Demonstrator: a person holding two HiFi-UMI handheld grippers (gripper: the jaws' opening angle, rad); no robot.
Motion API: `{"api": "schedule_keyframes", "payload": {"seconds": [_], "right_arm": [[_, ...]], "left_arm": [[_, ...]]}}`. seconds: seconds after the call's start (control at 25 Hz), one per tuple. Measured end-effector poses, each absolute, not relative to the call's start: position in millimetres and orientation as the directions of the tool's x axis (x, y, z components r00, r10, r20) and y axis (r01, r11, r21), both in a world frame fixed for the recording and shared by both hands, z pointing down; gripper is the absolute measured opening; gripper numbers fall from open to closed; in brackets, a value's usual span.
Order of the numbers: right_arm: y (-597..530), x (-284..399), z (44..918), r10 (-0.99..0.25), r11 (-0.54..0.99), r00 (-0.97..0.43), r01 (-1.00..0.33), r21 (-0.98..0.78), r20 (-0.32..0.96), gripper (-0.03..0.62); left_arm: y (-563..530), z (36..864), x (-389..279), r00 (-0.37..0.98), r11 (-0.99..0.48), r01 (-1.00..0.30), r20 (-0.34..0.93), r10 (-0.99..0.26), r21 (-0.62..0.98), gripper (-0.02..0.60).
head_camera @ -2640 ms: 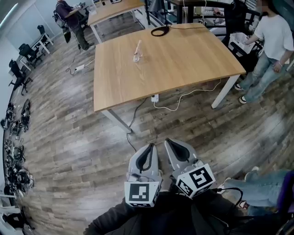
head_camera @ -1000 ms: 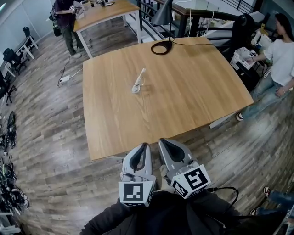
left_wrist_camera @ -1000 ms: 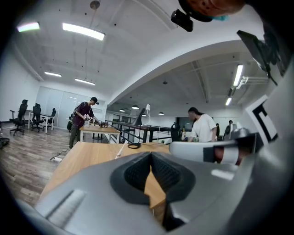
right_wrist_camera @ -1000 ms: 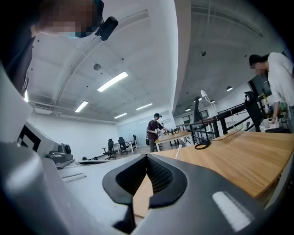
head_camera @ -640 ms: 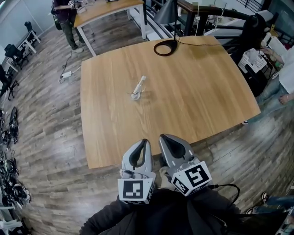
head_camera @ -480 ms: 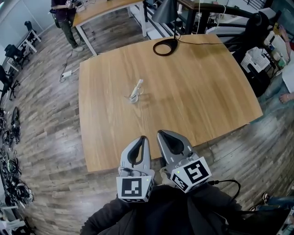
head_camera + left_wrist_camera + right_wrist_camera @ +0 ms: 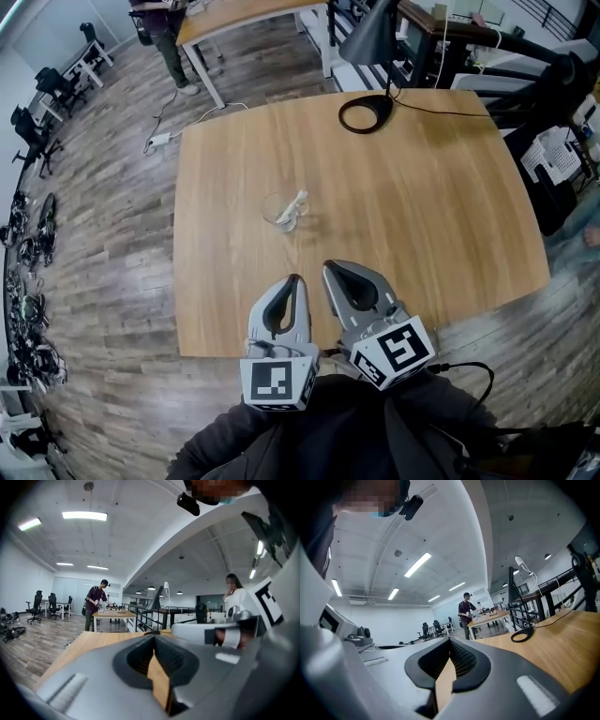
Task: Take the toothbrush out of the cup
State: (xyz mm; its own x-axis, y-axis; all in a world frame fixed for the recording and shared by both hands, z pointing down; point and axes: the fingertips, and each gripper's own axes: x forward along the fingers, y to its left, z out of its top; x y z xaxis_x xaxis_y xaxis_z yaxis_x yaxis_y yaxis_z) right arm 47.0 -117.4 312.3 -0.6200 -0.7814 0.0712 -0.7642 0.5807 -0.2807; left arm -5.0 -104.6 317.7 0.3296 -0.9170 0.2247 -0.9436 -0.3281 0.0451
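In the head view a clear glass cup [image 7: 280, 210] stands on the wooden table [image 7: 422, 216], left of its middle. A white toothbrush [image 7: 293, 205] leans in the cup, its handle over the right rim. My left gripper [image 7: 294, 280] and right gripper [image 7: 329, 268] are side by side over the table's near edge, short of the cup, both shut and empty. In the left gripper view the jaws of my left gripper [image 7: 153, 639] meet at the tips. The right gripper [image 7: 450, 642] looks the same in its own view. Neither gripper view shows the cup.
A black lamp with a ring base [image 7: 367, 112] and its cable stand at the table's far side. Behind it are another table [image 7: 246, 11] and a standing person [image 7: 164, 28]. A power strip [image 7: 158, 139] lies on the floor; office chairs [image 7: 36, 122] are at the left.
Both grippers have come forward from over the floor to the table's near edge. The cup and toothbrush now sit closer in the head view. The person at the right has left the picture.
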Motion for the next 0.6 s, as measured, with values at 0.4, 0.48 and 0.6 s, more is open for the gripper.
{"api": "schedule_keyframes", "payload": {"seconds": [0.4,0.48,0.6], "right_arm": [[-162,34,331,-0.730,0.617,-0.674,-0.723,-0.311,0.119,0.003],[-169,28,339,-0.725,0.615,-0.676,-0.720,-0.321,0.130,0.011],[-186,20,349,-0.724,0.608,-0.676,-0.720,-0.334,0.139,0.043]], "left_arm": [[-145,335,-16,0.269,-0.259,-0.963,0.265,-0.926,0.073,0.008],[-152,345,-20,0.275,-0.259,-0.961,0.283,-0.919,0.093,0.008],[-169,355,-28,0.268,-0.251,-0.963,0.307,-0.913,0.094,0.008]]}}
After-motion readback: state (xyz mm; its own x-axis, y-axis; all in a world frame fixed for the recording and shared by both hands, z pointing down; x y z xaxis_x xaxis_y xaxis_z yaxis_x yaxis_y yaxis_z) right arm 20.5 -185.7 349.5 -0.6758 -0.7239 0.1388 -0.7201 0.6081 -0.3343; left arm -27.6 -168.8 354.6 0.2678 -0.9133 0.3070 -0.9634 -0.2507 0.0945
